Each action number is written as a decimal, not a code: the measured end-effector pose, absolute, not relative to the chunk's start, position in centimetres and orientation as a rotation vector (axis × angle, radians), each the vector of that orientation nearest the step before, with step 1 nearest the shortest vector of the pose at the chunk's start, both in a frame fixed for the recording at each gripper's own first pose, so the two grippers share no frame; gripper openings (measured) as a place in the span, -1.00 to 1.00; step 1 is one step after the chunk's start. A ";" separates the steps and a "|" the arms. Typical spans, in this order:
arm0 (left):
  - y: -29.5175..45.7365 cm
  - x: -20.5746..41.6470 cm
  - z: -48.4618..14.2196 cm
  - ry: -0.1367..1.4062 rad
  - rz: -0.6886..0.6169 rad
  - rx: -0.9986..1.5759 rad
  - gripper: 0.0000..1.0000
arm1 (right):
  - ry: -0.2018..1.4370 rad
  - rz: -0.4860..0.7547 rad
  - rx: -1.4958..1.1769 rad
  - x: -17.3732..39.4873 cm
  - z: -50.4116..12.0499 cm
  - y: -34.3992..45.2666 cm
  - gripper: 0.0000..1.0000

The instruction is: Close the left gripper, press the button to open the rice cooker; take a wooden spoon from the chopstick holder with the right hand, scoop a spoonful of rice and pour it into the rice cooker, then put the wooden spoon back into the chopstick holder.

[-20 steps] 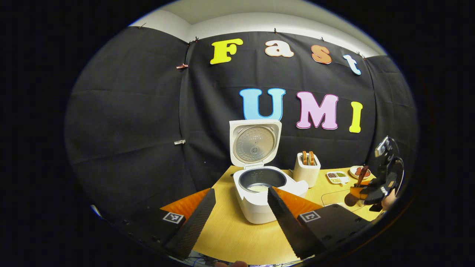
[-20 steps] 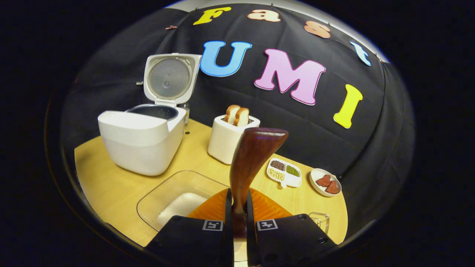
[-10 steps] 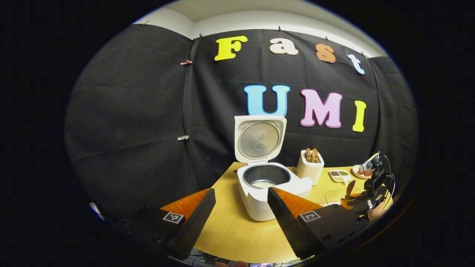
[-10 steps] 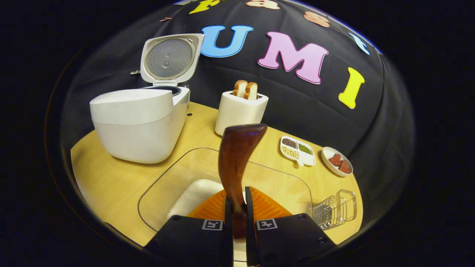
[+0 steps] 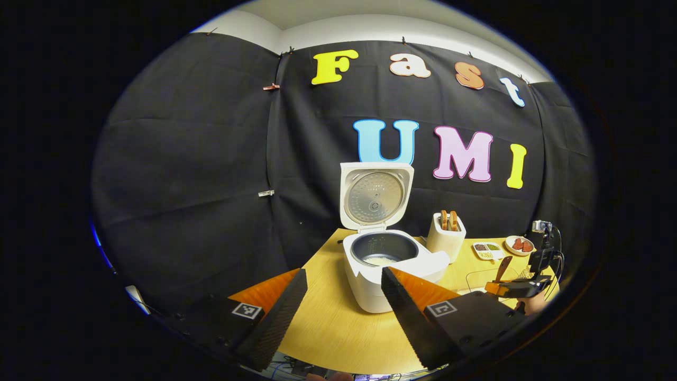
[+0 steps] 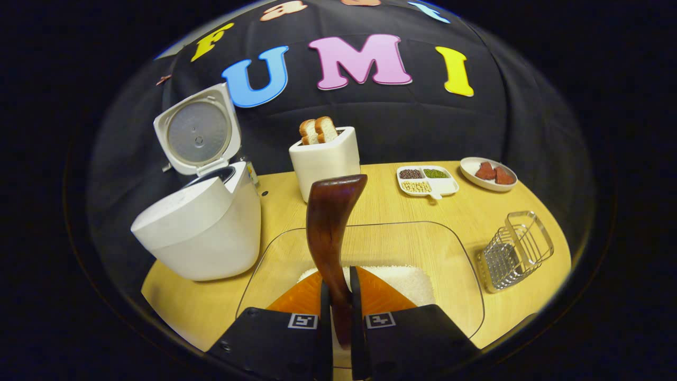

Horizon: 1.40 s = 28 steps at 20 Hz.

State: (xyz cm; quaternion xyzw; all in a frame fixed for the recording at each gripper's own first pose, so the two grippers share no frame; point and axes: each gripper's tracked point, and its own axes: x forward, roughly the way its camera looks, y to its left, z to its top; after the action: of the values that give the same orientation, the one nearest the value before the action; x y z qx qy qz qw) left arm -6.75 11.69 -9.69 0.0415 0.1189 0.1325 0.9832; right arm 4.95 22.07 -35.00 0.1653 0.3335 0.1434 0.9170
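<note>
Fingers (image 6: 323, 296) still clamp wooden spoon (image 6: 329, 222), now lower over rice (image 6: 407, 279)

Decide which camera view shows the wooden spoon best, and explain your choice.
The right gripper view: the wooden spoon rises large and central from between the right gripper fingers, above the clear rice container. In the left gripper view the spoon is a small brown sliver at the far right.

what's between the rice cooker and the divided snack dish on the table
In the right gripper view, a white toaster with two bread slices stands between the rice cooker and the divided snack dish, toward the back wall.
</note>
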 end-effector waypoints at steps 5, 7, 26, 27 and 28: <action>11.8 -7.0 -9.6 0.239 0.271 0.082 0.94 | 0.732 0.215 0.638 5.6 -35.9 20.8 -0.64; 11.8 -7.1 -9.7 0.240 0.273 0.077 0.94 | 0.726 0.224 0.707 6.0 -35.6 20.7 -0.65; 11.9 -7.7 -9.5 0.222 0.269 0.064 0.94 | 0.553 0.175 1.385 8.3 -28.1 15.4 -0.65; 11.9 -7.7 -9.5 0.221 0.268 0.060 0.94 | 0.545 0.175 1.409 8.4 -27.6 15.0 -0.65; 11.9 -7.6 -9.7 0.220 0.267 0.055 0.94 | 0.536 0.175 1.422 8.4 -27.2 14.6 -0.65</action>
State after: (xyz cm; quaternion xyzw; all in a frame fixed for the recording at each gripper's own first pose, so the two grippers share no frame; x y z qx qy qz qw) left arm -7.59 11.91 -9.66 0.0275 0.1092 0.1328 0.9847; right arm 8.39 14.63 -27.17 0.6438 0.2426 0.0793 0.7214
